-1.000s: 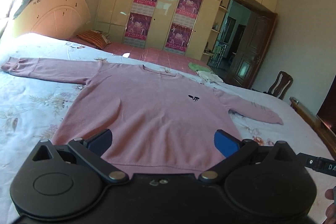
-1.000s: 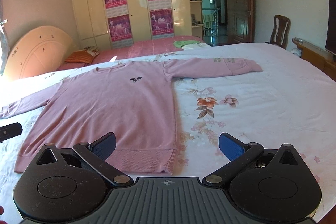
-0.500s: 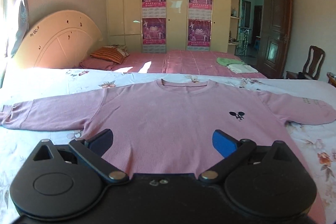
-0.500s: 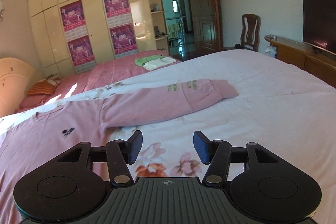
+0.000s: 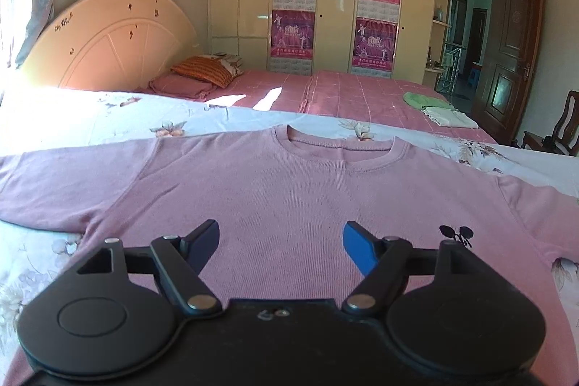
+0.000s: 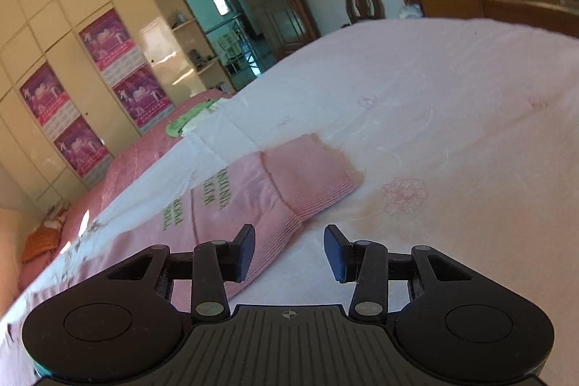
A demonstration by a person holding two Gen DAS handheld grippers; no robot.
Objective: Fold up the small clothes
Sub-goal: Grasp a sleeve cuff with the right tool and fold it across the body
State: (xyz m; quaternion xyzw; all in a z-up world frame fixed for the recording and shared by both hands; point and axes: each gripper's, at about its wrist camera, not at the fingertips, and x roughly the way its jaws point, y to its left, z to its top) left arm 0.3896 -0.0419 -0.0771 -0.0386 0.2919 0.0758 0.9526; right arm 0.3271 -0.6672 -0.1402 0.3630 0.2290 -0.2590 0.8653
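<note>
Your right gripper (image 6: 287, 250), jaws spread, nears sweater (image 5: 289, 198) cuff (image 6: 318, 190); left gripper (image 5: 280, 243) spread. Pinch shallow, cuff may slip.

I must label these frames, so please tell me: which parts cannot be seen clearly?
- Pink knit sweater: its hem, left wrist view, hidden behind the open left gripper.
- Its left sleeve end: cut off by the frame edge.
- Green sleeve lettering, right wrist view: too blurred to read, beyond the open right gripper.
</note>
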